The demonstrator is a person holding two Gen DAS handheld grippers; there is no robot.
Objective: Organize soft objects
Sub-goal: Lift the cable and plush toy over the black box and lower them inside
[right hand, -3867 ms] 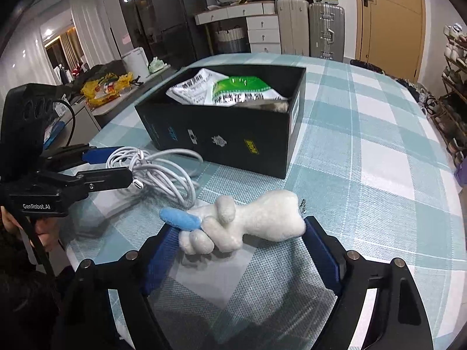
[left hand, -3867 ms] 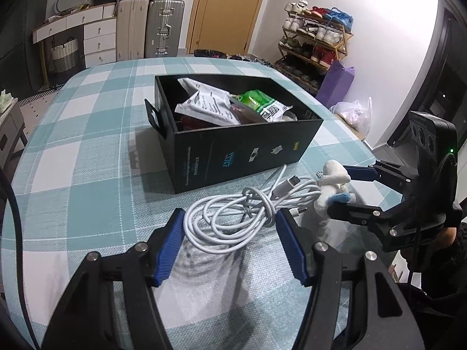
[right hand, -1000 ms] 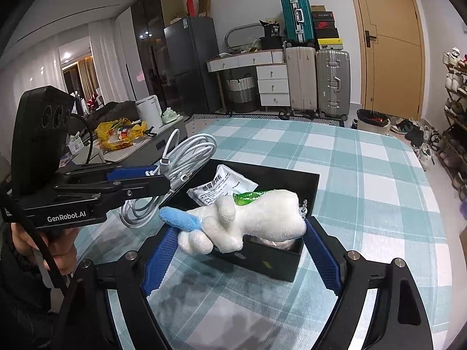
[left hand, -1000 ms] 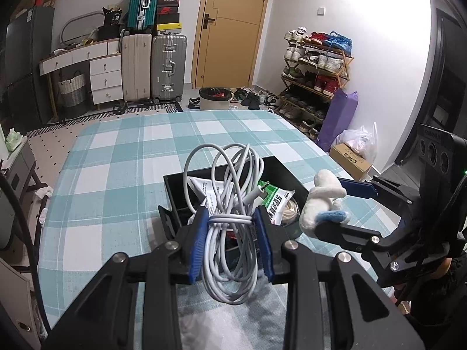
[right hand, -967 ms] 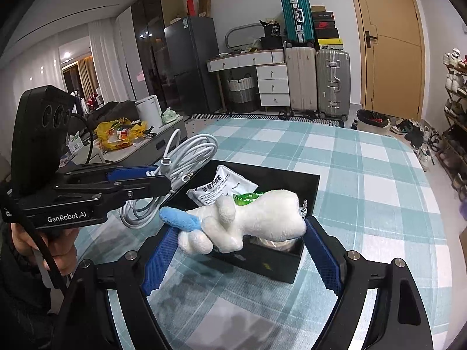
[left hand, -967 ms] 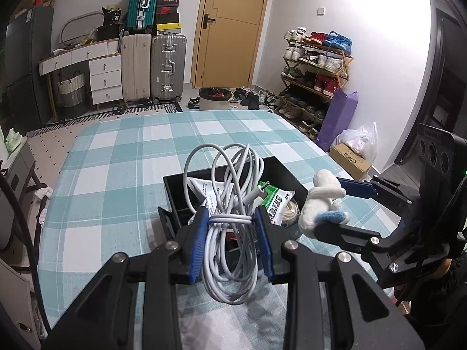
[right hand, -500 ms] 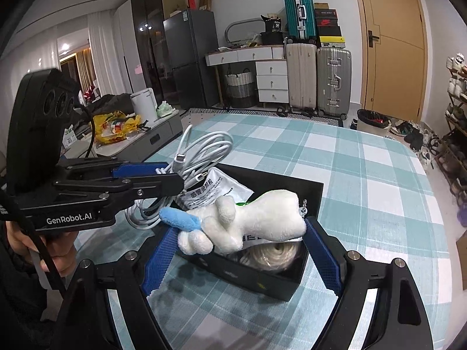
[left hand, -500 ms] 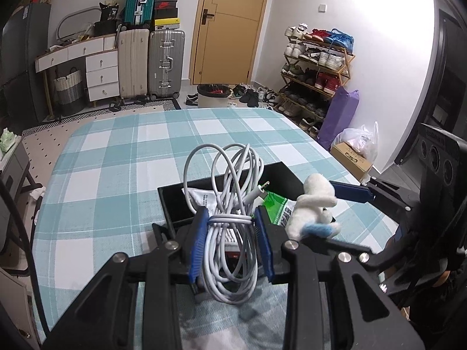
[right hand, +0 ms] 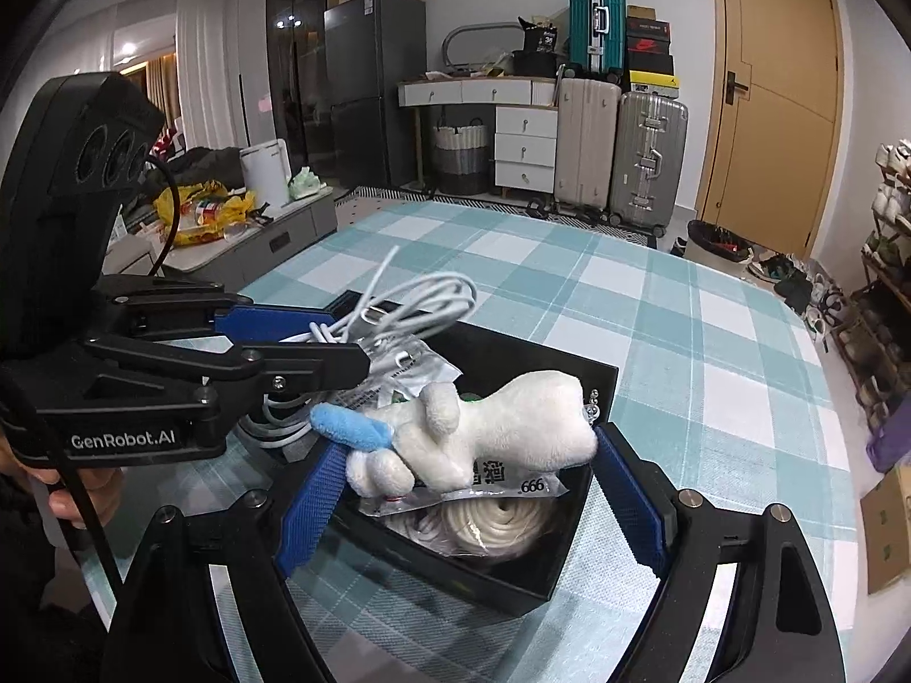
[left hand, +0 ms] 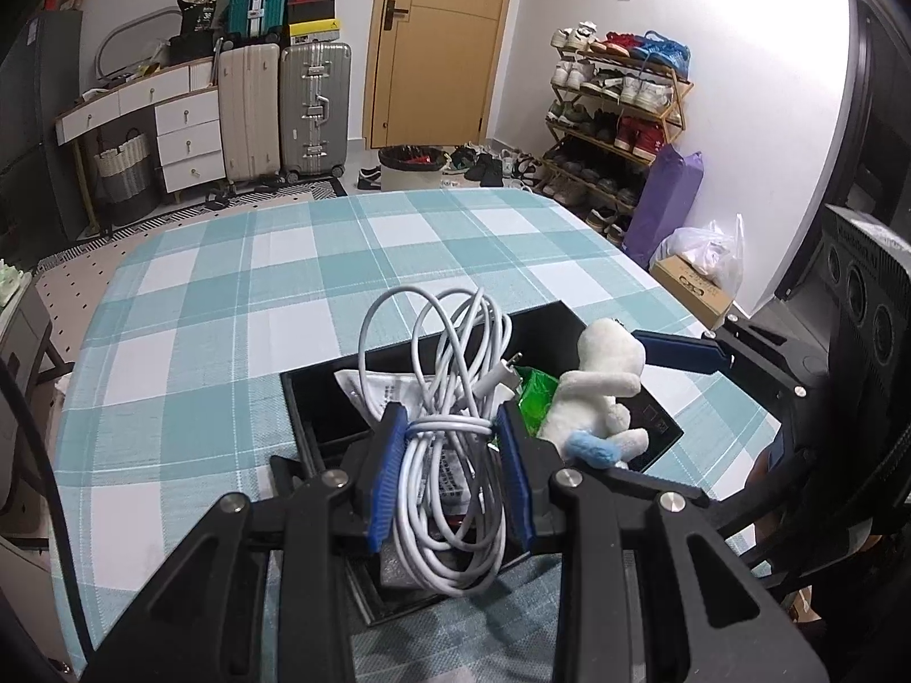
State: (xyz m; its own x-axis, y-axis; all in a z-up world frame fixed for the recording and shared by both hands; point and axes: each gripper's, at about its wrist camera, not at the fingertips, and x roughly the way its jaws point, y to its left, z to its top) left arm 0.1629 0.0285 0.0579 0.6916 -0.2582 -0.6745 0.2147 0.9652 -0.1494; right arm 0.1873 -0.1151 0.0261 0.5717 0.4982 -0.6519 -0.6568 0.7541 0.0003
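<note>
My left gripper (left hand: 450,472) is shut on a coiled white cable (left hand: 450,375) and holds it above the open black box (left hand: 319,398). The cable also shows in the right wrist view (right hand: 410,307). My right gripper (right hand: 472,489) is shut on a white plush toy (right hand: 489,427) with a blue part, held above the box's right end (right hand: 603,381). The plush also shows in the left wrist view (left hand: 598,393). The box holds a white packet (left hand: 376,393), a green packet (left hand: 532,398) and a rope coil (right hand: 501,523).
The box sits on a table with a teal checked cloth (left hand: 228,313). Suitcases (left hand: 284,108), drawers and a door stand behind; a shoe rack (left hand: 615,114) is at the right. A side cabinet with bags (right hand: 216,210) is left of the table.
Both grippers picked their objects off the table and lifted them. Over the last second they have moved forward and down over the box.
</note>
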